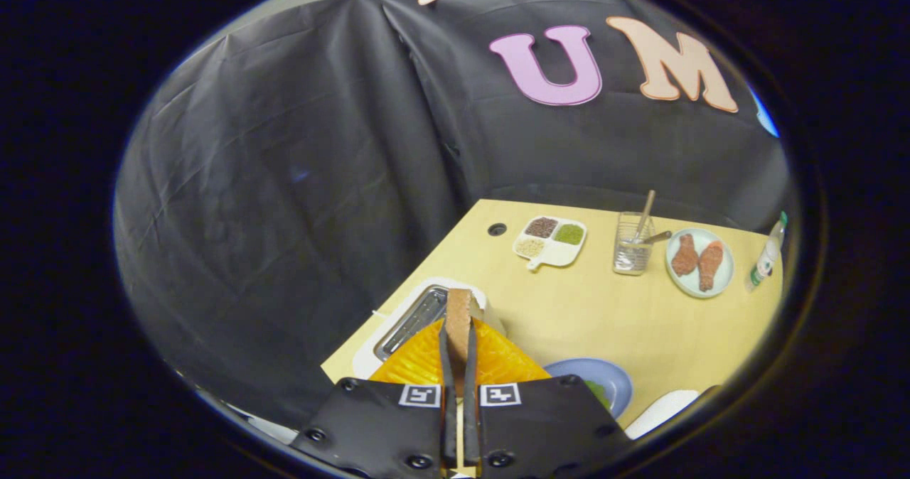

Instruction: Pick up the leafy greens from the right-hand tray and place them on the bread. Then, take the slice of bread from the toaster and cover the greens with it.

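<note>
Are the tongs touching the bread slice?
Touching. In the gripper view, the tongs are closed with both fingers pressed against the flat faces of the bread slice, held edge-on above the toaster.

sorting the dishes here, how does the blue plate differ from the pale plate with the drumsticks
The blue plate lies close beside the gripper, whose fingers pinch a bread slice; the pale plate sits far beyond them, past the glass. The blue plate holds something green; the pale plate holds two brown drumsticks. Both are round and lie flat on the table.

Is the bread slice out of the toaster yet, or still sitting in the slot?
Out. The gripper is shut on the bread slice, holding it edge-up between both fingers, raised above the toaster and the orange plate.
</note>
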A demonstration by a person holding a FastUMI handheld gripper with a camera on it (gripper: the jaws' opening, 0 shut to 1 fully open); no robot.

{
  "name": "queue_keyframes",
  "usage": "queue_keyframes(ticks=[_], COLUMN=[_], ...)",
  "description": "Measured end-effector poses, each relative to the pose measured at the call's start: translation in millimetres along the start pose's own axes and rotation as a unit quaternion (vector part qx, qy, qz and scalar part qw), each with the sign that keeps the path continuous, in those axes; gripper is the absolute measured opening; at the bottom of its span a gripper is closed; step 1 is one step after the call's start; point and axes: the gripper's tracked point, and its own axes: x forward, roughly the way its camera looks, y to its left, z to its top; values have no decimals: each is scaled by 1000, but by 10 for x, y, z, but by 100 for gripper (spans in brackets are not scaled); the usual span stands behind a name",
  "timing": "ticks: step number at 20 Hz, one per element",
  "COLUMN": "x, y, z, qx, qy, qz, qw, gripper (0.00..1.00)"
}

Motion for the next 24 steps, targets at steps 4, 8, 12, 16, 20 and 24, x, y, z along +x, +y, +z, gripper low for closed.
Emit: queue_keyframes(ticks=[4,8,12,16,20,24], x=[-110,-148,-134,-87,-31,10], y=[-285,-489,-671,-839,-968,-1081], z=[-229,-499,-712,-920,-1086,-1226], qx=[18,44,66,83,104,136], qy=[10,23,32,38,45,52], qz=[-17,-25,-33,-45,-52,-48], qw=[1000,998,997,995,992,988], gripper=[6,7,6,6,6,6])
